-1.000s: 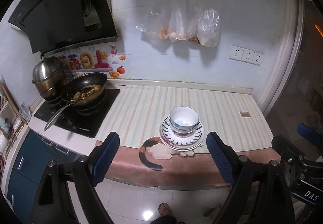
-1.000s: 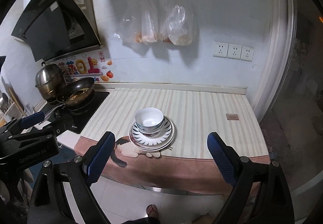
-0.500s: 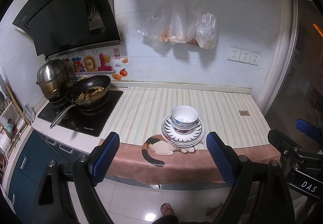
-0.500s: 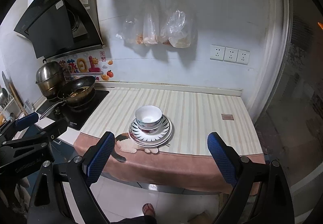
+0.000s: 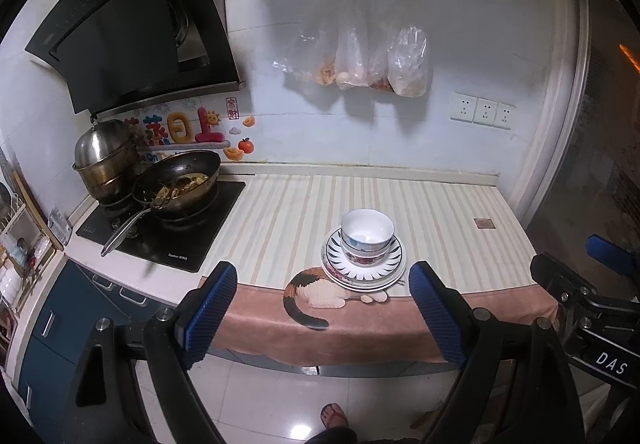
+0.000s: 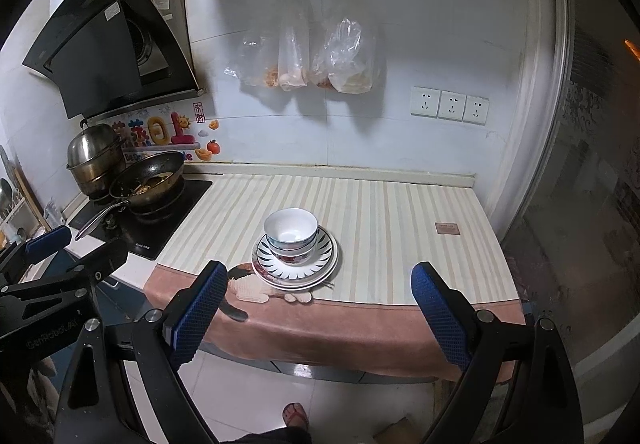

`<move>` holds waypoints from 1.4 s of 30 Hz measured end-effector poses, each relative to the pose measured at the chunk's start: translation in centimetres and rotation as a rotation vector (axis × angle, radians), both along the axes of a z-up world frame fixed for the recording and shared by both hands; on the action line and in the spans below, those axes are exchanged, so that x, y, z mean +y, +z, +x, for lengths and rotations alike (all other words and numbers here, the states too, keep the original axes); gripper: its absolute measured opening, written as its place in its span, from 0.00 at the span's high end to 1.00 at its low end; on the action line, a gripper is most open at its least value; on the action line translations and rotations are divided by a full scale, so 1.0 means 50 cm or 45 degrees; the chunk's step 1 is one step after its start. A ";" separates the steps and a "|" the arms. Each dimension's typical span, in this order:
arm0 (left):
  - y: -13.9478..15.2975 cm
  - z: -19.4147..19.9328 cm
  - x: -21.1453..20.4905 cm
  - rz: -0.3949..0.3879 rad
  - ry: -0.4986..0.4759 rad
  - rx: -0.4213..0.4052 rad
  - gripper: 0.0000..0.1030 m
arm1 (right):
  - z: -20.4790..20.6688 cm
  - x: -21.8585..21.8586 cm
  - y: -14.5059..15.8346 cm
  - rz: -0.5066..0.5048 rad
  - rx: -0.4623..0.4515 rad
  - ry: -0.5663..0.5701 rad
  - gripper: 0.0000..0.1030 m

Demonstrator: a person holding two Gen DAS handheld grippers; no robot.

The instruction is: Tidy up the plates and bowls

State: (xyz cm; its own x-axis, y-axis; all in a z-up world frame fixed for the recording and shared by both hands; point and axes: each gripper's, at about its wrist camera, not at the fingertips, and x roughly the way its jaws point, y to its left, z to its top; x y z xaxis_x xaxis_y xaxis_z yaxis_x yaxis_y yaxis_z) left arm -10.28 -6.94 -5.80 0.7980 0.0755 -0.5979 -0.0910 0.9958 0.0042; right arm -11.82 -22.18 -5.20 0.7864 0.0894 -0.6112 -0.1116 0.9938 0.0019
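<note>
Bowls (image 5: 367,234) nested on stacked plates (image 5: 363,268), near the desk (image 5: 440,211) front edge, on the striped cloth. One stack saves room, so the job looks done. Left tongs (image 5: 322,308) and right tongs (image 6: 316,310) gape, empty, well short of the desk.

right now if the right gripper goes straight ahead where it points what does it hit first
Probably the stacked bowls on the plates, sitting near the front edge of the counter. The open right gripper holds nothing, and the way there looks free, though depth is unclear.
</note>
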 end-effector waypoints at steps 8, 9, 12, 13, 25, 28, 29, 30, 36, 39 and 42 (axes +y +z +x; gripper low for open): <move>-0.001 0.004 0.007 -0.003 0.011 0.006 0.14 | 0.004 0.000 -0.006 0.009 0.011 -0.007 0.07; -0.002 0.004 0.006 -0.002 0.012 0.007 0.14 | 0.004 -0.002 -0.008 0.011 0.014 -0.007 0.07; -0.001 0.004 0.006 -0.005 0.009 0.007 0.14 | 0.004 -0.003 -0.010 0.013 0.019 -0.015 0.07; -0.001 0.003 0.004 -0.006 0.007 0.006 0.14 | 0.003 -0.006 -0.011 0.014 0.018 -0.017 0.07; 0.002 0.002 -0.009 0.004 -0.032 0.000 0.14 | 0.000 -0.023 -0.005 0.022 0.001 -0.055 0.07; 0.002 0.004 -0.011 0.004 -0.040 0.005 0.14 | -0.006 -0.024 -0.002 0.024 -0.009 -0.065 0.07; 0.003 0.005 -0.011 0.006 -0.041 0.004 0.14 | -0.007 -0.024 -0.001 0.024 -0.010 -0.068 0.07; 0.003 0.005 -0.011 0.006 -0.040 0.003 0.14 | -0.008 -0.024 -0.001 0.026 -0.011 -0.068 0.07; 0.003 0.007 -0.009 0.007 -0.045 0.003 0.14 | -0.011 -0.022 0.002 0.026 -0.016 -0.072 0.07; 0.004 0.006 -0.011 0.006 -0.045 0.003 0.14 | -0.015 -0.019 0.002 0.025 -0.020 -0.076 0.07; 0.005 0.005 -0.012 0.007 -0.042 0.002 0.14 | -0.017 -0.018 0.003 0.025 -0.021 -0.076 0.07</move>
